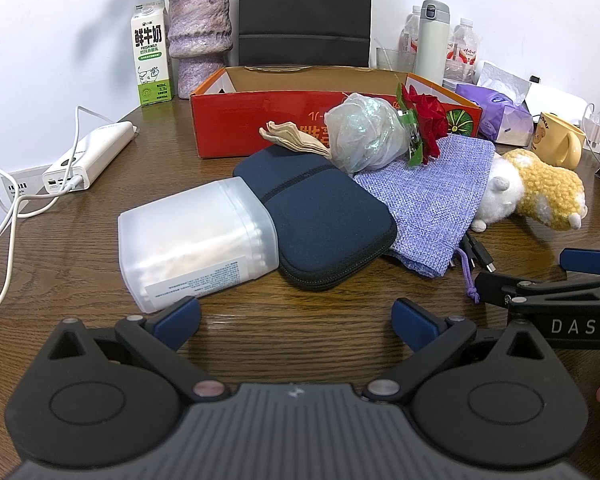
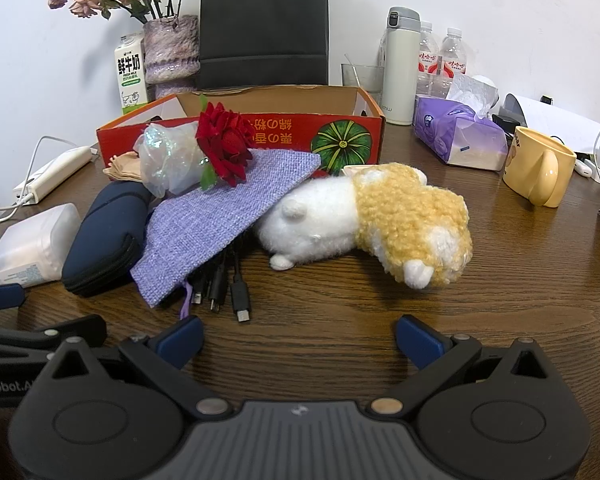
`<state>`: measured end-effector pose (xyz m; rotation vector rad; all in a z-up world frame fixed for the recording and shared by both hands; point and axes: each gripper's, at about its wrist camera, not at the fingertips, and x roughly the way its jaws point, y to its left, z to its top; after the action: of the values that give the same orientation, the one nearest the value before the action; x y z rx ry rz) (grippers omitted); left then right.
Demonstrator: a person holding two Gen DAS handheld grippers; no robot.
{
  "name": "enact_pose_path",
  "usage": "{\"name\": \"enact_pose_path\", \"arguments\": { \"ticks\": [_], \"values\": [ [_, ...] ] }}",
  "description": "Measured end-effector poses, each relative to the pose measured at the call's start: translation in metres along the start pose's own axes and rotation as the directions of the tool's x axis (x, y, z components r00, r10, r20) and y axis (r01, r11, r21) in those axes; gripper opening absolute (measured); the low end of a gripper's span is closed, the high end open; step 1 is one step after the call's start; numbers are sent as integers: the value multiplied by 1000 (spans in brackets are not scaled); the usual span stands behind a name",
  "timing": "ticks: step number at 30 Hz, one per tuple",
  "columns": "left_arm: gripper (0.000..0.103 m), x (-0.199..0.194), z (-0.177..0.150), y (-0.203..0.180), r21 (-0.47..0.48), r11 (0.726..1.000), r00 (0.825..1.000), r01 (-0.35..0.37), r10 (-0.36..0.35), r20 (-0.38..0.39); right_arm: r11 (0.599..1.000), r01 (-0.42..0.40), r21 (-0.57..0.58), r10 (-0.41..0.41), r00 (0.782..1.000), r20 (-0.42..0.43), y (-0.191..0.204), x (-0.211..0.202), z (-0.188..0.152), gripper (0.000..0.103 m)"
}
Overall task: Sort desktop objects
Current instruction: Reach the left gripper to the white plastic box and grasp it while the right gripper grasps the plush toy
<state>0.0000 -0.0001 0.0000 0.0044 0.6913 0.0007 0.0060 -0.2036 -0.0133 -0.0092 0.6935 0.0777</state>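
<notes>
Dark wood counter [image 1: 292, 320] fills both views. At the bottom of each frame, the left hand-held gripper [image 1: 296, 316] and right hand-held gripper [image 2: 298, 338] hover with jaws apart, holding nothing. Just above the left one lies a frosted plastic box [image 1: 196, 236] touching a navy pouch [image 1: 320, 216]; at the right view's centre a plush toy [image 2: 364, 220] lies beside a purple woven bag [image 2: 220, 212]. Behind stands an open red cardboard box [image 2: 284, 136].

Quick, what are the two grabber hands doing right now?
Left gripper: open, holding nothing.
Right gripper: open, holding nothing.
</notes>
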Motion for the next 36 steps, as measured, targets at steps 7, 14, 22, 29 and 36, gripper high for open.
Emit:
{"name": "enact_pose_path", "arguments": {
  "ticks": [7,14,22,29,36],
  "values": [
    [103,0,0,0,0,1000,1000,0,0,0,1000,0,0,0,1000,0,0,0,0,103],
    [103,0,0,0,0,1000,1000,0,0,0,1000,-1,-1,1,1000,-1,0,0,0,103],
    [103,-9,-4,1,67,997,999,37,-39,28,1000,-7,-7,7,1000,0,0,-1,0,103],
    [103,-35,4,19,169,986,985,-3,-26,171,1000,-7,-8,7,1000,0,0,-1,0,103],
    [103,0,31,37,143,986,992,-92,78,101,998,-64,8,64,998,12,-6,-8,-2,103]
  ]
}}
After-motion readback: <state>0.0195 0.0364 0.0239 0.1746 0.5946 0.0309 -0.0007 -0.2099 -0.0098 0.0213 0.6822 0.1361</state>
